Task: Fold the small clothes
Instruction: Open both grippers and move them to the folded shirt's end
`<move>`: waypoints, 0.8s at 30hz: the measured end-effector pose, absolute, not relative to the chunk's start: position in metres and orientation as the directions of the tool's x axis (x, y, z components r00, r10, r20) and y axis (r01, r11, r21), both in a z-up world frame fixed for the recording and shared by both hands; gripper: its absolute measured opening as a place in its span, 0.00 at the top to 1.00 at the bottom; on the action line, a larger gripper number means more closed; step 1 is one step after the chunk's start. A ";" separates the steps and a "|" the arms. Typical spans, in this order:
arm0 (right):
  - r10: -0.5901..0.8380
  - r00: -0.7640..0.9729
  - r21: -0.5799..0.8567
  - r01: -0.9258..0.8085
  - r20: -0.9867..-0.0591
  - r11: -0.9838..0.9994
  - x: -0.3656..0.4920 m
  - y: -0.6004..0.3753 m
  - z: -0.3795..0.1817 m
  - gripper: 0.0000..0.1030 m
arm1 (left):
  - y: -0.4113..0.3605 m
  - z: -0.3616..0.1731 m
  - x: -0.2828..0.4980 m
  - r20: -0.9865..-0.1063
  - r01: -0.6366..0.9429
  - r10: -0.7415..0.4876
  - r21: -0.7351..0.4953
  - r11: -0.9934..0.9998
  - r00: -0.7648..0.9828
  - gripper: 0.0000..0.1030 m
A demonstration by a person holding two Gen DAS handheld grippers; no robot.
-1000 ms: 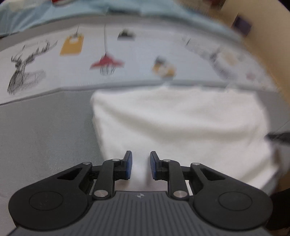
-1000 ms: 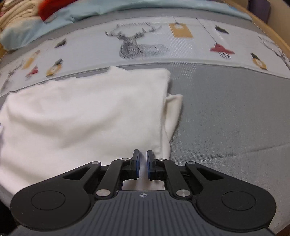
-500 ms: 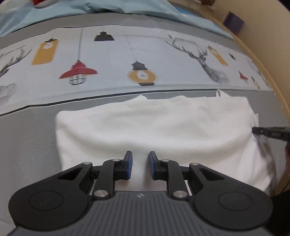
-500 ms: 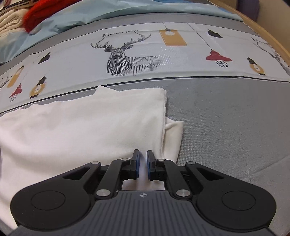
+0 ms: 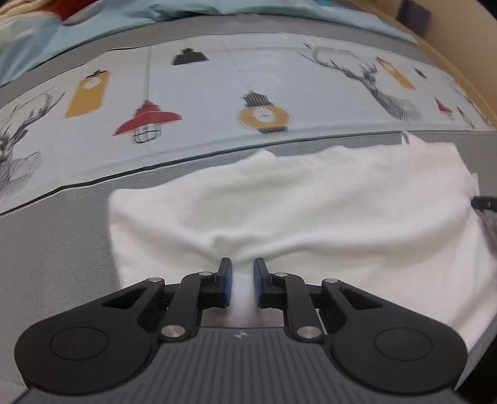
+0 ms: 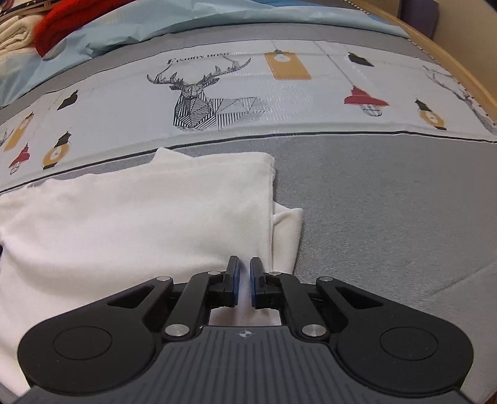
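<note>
A white folded garment [image 5: 310, 205] lies on the grey bedspread [image 5: 56, 248]. My left gripper [image 5: 243, 267] is shut on its near edge, and the cloth bunches and creases toward the blue pads [image 5: 226, 279]. In the right wrist view the same white garment [image 6: 139, 217] spreads to the left, with a lower layer sticking out at its right side [image 6: 287, 230]. My right gripper [image 6: 244, 266] is shut on the garment's near edge close to that right corner. The right gripper's tip also shows at the left wrist view's right edge [image 5: 484, 203].
A pale printed band with deer and lamps [image 6: 217, 102] runs across the bed beyond the garment. A light blue quilt [image 6: 155, 21], a red cloth [image 6: 62, 25] and cream clothes [image 6: 12, 34] lie at the far back. A wooden bed edge [image 6: 450, 56] curves along the right.
Both grippers have drawn back toward me with the near edge. The cloth now bunches up at the left gripper's pads. The garment lies further from both cameras.
</note>
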State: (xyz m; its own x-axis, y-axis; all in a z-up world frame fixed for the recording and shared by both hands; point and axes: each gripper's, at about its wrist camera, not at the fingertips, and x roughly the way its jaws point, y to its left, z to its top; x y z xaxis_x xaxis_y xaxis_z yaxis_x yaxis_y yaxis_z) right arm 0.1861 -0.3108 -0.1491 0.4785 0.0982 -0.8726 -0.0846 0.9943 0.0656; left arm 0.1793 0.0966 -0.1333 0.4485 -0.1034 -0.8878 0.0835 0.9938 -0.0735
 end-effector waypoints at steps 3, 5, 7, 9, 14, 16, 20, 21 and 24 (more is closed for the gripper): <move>0.088 0.554 0.039 -0.100 -0.828 0.994 0.169 -0.302 -0.127 0.92 | 0.111 -0.107 0.168 -0.843 0.004 -0.065 -0.074 0.997 0.534 0.83; 0.127 0.607 0.035 -0.162 -0.784 0.986 0.150 -0.289 -0.107 0.92 | 0.120 -0.088 0.153 -0.808 0.005 -0.060 -0.071 0.997 0.586 0.83; 0.172 0.653 0.036 -0.216 -0.738 0.976 0.127 -0.273 -0.091 0.92 | 0.133 -0.069 0.137 -0.787 0.002 -0.079 -0.099 0.995 0.611 0.83; 0.229 0.679 0.069 -0.255 -0.697 0.964 0.104 -0.255 -0.078 0.92 | 0.148 -0.050 0.116 -0.769 -0.016 -0.083 -0.121 0.993 0.634 0.83; 0.383 0.663 0.194 -0.343 -0.643 0.919 0.049 -0.197 -0.066 0.93 | 0.172 -0.010 0.054 -0.699 0.015 -0.123 -0.159 0.987 0.704 0.77; 0.448 0.641 0.224 -0.403 -0.623 0.888 0.030 -0.165 -0.062 0.94 | 0.184 -0.014 0.026 -0.676 -0.022 -0.107 -0.179 0.984 0.729 0.77; 0.558 0.533 0.206 -0.579 -0.637 0.789 -0.002 -0.096 -0.070 0.93 | 0.202 -0.014 0.006 -0.690 -0.099 -0.034 -0.153 0.983 0.723 0.77; 0.570 0.508 0.187 -0.619 -0.646 0.763 -0.008 -0.082 -0.074 0.93 | 0.209 -0.015 0.004 -0.696 -0.120 -0.016 -0.146 0.982 0.718 0.77; 0.583 0.431 0.119 -0.726 -0.689 0.677 -0.027 -0.041 -0.088 0.93 | 0.229 -0.018 0.003 -0.710 -0.168 -0.013 -0.183 0.969 0.704 0.77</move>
